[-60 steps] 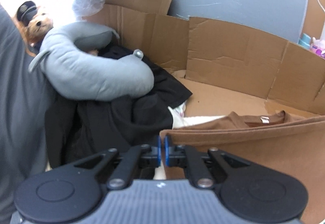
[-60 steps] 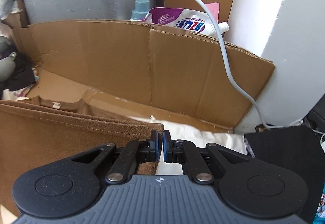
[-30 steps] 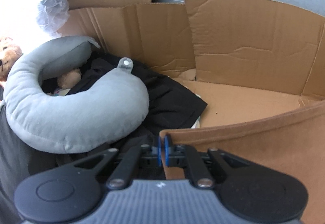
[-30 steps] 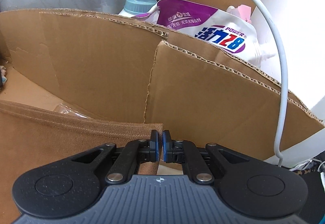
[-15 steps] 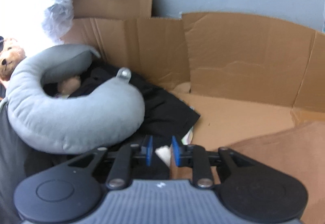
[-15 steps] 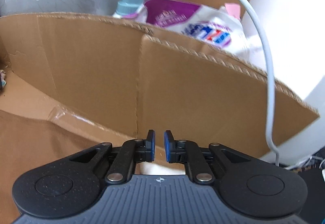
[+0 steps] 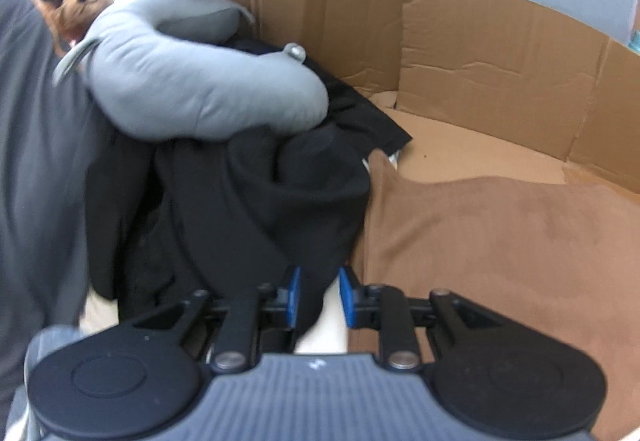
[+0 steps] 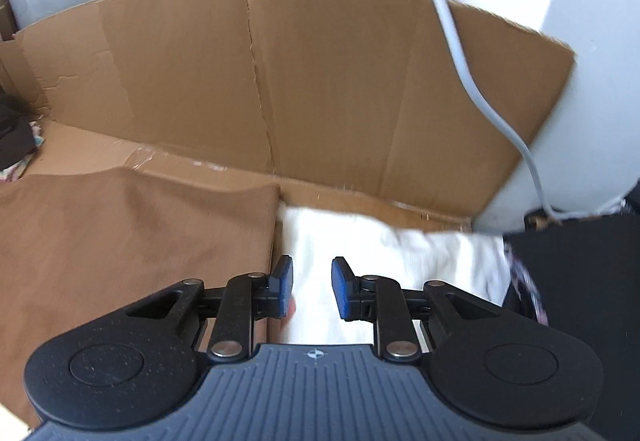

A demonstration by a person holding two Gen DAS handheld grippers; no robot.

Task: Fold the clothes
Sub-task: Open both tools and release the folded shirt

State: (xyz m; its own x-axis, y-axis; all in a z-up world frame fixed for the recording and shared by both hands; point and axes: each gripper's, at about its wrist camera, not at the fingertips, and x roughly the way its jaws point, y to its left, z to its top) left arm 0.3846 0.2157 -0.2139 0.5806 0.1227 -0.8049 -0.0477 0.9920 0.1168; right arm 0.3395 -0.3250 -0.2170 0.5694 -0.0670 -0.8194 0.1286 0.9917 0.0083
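The brown shirt (image 7: 500, 249) lies flat on the cardboard (image 7: 480, 145), right of the spread, empty left gripper (image 7: 319, 296) and left of the equally spread right gripper (image 8: 311, 288). Black clothes (image 7: 248, 209) and a grey pillow (image 7: 192, 89) crowd its left edge.

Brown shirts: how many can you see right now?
1. The brown shirt lies flat on the cardboard, right of the black clothes, left of the white cloth. Others may be buried.

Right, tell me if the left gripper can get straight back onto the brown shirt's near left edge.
Probably yes. The left gripper is open, and the brown shirt lies flat just beside it; only the black clothes crowd that edge.
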